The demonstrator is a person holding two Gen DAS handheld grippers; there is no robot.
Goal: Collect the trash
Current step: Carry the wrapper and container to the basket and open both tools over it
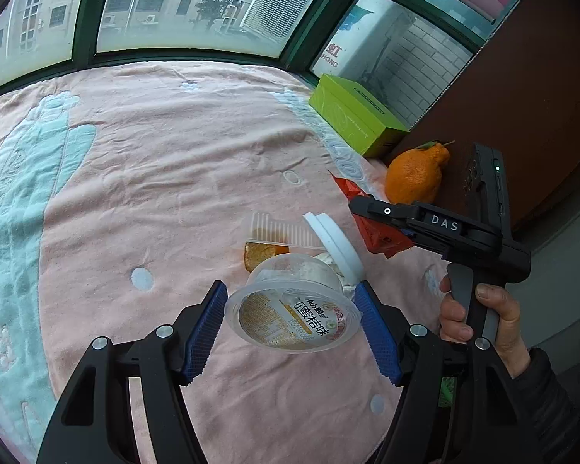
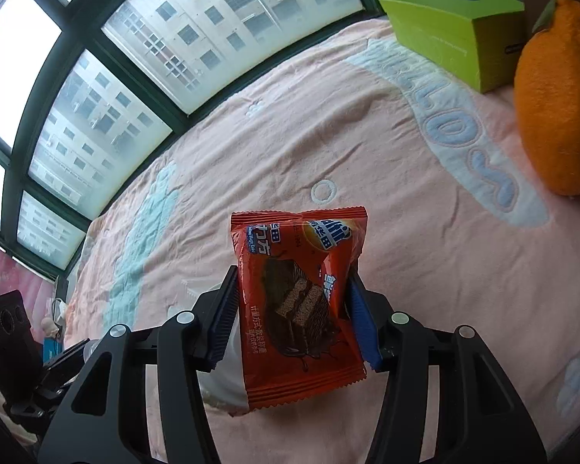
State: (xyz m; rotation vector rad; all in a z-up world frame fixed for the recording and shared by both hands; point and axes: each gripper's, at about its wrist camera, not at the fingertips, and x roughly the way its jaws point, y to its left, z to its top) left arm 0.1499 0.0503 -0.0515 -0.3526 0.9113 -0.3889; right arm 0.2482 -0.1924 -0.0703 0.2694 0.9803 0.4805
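Note:
My left gripper (image 1: 292,321) is shut on a clear plastic jelly cup (image 1: 294,309) with a printed lid, held above the pink towel (image 1: 154,193). Just beyond it lie a white lid (image 1: 334,245), a clear ribbed plastic tray (image 1: 278,230) and a piece of orange peel (image 1: 257,255). My right gripper (image 2: 290,309) is shut on a red cake wrapper (image 2: 299,301), held upright above the towel (image 2: 406,251). In the left wrist view the right gripper (image 1: 371,208) shows at the right with the red wrapper (image 1: 375,228) in it.
A whole orange (image 1: 415,176) (image 2: 556,108) and a green box (image 1: 357,114) (image 2: 452,19) sit at the towel's far right beside a brown panel (image 1: 522,96). Windows run along the far edge. A white object lies under my right gripper (image 2: 228,371).

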